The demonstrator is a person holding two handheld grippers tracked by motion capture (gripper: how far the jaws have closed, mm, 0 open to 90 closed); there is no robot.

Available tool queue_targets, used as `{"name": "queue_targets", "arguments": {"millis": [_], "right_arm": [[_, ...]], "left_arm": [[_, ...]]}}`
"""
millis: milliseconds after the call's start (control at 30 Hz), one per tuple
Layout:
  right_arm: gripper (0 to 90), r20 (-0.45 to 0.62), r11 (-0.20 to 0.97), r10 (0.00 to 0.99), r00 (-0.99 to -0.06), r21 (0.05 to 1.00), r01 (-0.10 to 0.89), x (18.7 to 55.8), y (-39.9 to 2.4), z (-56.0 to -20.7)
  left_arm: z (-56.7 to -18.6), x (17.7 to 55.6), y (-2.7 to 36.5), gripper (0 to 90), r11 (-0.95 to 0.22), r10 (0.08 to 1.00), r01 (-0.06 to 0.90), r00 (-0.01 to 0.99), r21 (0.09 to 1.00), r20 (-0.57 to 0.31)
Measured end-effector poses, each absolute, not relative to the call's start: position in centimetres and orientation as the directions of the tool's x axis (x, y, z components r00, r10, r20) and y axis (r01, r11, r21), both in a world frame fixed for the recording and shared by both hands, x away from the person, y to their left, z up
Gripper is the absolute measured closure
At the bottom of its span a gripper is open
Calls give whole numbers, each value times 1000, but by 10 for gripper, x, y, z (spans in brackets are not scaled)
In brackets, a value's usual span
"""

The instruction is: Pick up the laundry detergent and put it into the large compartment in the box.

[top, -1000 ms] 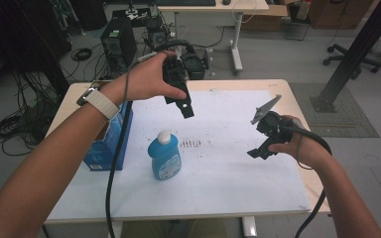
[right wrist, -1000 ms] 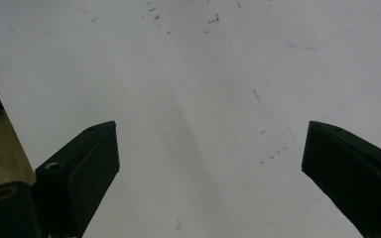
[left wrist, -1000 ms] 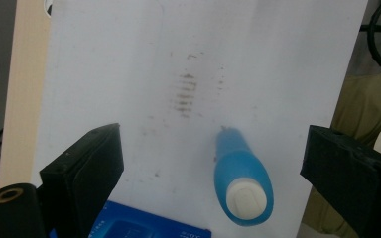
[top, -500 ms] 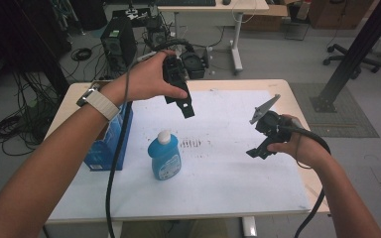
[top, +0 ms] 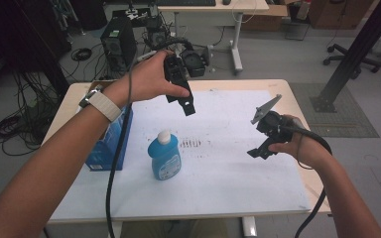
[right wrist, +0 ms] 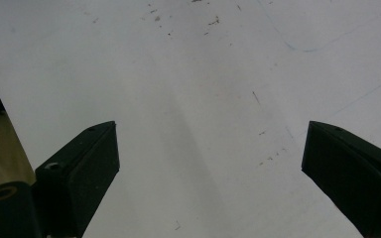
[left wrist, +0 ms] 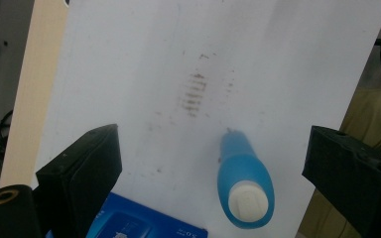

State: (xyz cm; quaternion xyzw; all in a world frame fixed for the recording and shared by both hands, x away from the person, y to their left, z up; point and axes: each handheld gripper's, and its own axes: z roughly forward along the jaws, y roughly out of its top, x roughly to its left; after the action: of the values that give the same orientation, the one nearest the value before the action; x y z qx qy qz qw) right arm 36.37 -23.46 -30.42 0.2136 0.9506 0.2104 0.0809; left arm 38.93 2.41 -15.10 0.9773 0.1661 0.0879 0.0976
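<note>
A blue bottle with a white cap stands upright on the white sheet, left of centre. My left gripper hangs above the sheet behind the bottle, held in a hand with a white watch strap. In the left gripper view its jaws stand wide apart and open, looking down on the bottle, with nothing between them. My right gripper hovers over the right part of the sheet. In the right gripper view it is open above bare sheet.
A blue box lies at the table's left side beside the bottle, its corner also seen as the blue box. Brown smudge marks sit mid-sheet. Beyond the table are a computer tower, cables, a desk and a black post.
</note>
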Motion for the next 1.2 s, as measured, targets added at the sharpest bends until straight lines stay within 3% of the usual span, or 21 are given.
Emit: {"name": "queue_targets", "arguments": {"millis": [667,1200], "right_arm": [[80,-73,823,436,-897,435,365,362,-232,-302],[80,-81,822,439,-895,440,363,361,-230,-300]], "left_arm": [[-146,385,32,77,-887,444,410,883,212,154],[-143,380,45,80,-847,516,485,848,219,117]]}}
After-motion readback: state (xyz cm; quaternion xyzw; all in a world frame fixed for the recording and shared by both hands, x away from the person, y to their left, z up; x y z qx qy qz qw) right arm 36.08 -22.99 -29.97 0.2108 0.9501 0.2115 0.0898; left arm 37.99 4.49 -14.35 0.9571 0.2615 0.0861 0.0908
